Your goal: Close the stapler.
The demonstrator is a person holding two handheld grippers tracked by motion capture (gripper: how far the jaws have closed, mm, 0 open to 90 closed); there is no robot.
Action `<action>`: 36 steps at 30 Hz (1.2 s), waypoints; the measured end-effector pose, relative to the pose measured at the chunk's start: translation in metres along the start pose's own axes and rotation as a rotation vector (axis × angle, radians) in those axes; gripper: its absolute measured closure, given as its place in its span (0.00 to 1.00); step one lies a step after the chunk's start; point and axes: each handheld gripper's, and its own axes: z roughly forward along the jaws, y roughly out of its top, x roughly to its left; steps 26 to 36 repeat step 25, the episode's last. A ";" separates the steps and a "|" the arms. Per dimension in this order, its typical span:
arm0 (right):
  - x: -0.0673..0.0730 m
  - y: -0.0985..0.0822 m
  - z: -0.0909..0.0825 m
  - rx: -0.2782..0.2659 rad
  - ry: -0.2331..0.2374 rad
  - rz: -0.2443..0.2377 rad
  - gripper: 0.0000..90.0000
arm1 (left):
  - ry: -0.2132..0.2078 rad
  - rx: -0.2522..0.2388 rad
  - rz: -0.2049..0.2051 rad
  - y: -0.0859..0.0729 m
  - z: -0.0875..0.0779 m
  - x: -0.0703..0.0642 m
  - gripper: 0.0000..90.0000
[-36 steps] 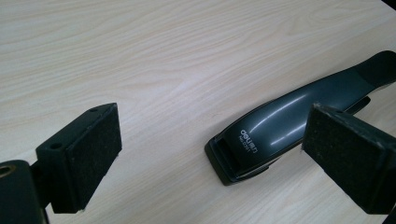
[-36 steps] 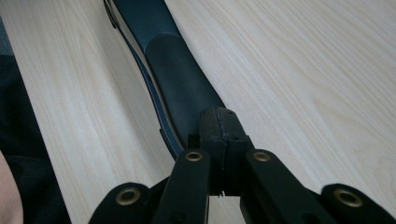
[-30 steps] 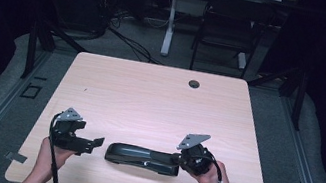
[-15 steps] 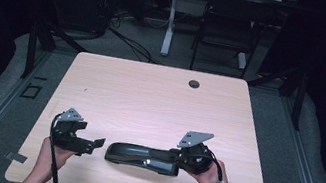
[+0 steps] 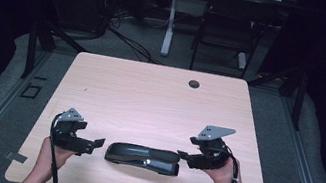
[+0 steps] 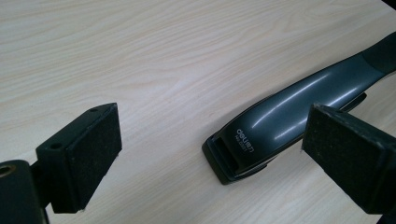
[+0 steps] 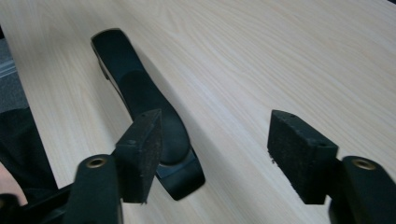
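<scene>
Currently, your right tool [image 5: 184,154] has just been opening, with nothing between its coarse foam pads; the glossy, tapered dark stapler [image 5: 143,157] lies on the wood-grain counter [image 5: 149,99] just beside it, before your wide left tool [image 5: 98,144].

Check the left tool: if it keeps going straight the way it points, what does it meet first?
Probably the dark stapler: its near end lies just ahead of the open left tool, slightly toward one pad. Depth is hard to judge; otherwise bare table.
</scene>
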 end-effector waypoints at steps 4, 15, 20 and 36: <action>-0.016 -0.010 -0.014 -0.006 -0.055 0.045 0.23 | 0.009 -0.004 0.000 0.000 -0.001 0.001 0.05; -0.042 -0.055 -0.006 0.263 -0.172 0.071 0.00 | 0.046 0.015 0.031 0.002 0.008 -0.003 0.03; -0.051 -0.072 0.022 0.459 -0.147 0.042 0.00 | 0.084 0.032 0.055 0.002 0.013 -0.007 0.04; -0.053 -0.084 0.048 0.624 -0.138 -0.001 0.00 | 0.104 0.031 0.086 0.000 0.013 -0.008 0.02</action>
